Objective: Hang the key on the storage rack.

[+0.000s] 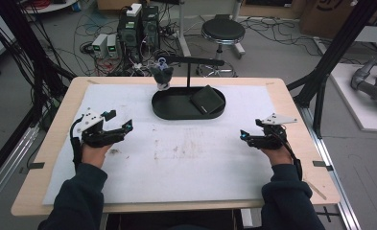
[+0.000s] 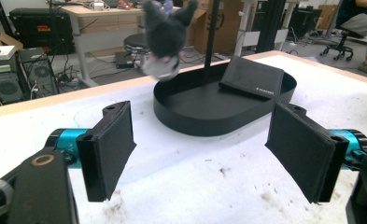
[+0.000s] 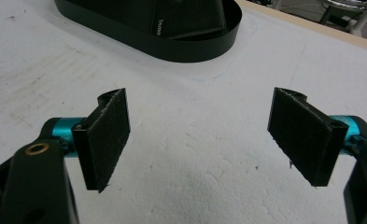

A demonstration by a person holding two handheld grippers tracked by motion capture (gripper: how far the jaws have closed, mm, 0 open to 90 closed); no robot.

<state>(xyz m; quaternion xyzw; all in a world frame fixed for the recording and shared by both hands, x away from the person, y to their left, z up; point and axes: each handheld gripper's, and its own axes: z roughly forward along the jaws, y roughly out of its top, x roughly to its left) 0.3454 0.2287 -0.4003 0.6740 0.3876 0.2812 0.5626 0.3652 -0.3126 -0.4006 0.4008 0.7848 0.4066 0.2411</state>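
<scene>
Person's two forearms entered at near table edge. Left gripper (image 1: 119,128) rested on white mat (image 1: 176,163), jaws spread wide, nothing between. Right gripper (image 1: 244,135) likewise released and empty. Black oval tray (image 1: 169,112) sat at far centre; black wallet (image 1: 207,99) leaned inside it; grey plush toy (image 1: 161,74) hung from the stand (image 1: 190,62).

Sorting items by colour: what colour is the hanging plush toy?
Dark grey with a pale face, the plush toy shows best in the left gripper view.
</scene>
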